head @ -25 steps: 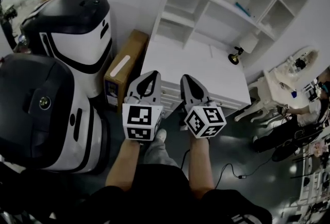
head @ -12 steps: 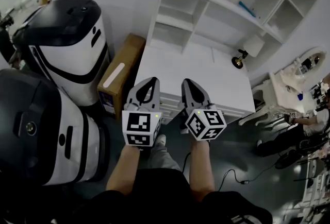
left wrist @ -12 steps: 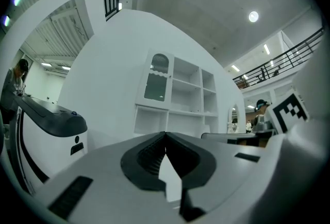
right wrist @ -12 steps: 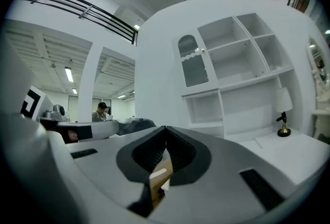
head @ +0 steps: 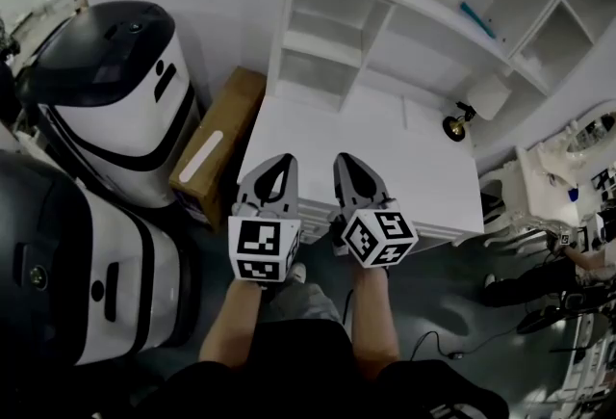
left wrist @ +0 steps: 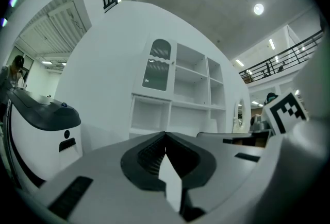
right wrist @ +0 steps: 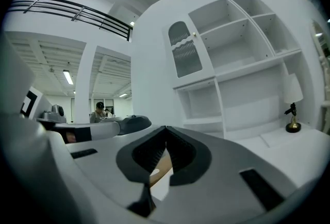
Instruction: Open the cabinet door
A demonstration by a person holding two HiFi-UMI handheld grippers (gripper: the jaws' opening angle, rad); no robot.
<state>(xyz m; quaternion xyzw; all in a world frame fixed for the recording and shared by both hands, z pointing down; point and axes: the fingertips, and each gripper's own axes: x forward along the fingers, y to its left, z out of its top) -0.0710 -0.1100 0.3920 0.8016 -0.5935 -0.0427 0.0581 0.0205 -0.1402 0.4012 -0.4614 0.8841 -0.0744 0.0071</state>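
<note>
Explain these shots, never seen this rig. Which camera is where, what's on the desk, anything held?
There is no robot. A person holds a two-jaw gripper in each hand, each carrying a marker cube. The head view looks steeply down from the person's head at the left gripper and right gripper, in front of a white desk. The other two views ride on the grippers and look along their jaws. A small lamp stands on the desk. The shelf unit above has an arched cabinet door, which looks closed. A cardboard box sits beside the desk. Both grippers are shut and hold nothing.
</note>
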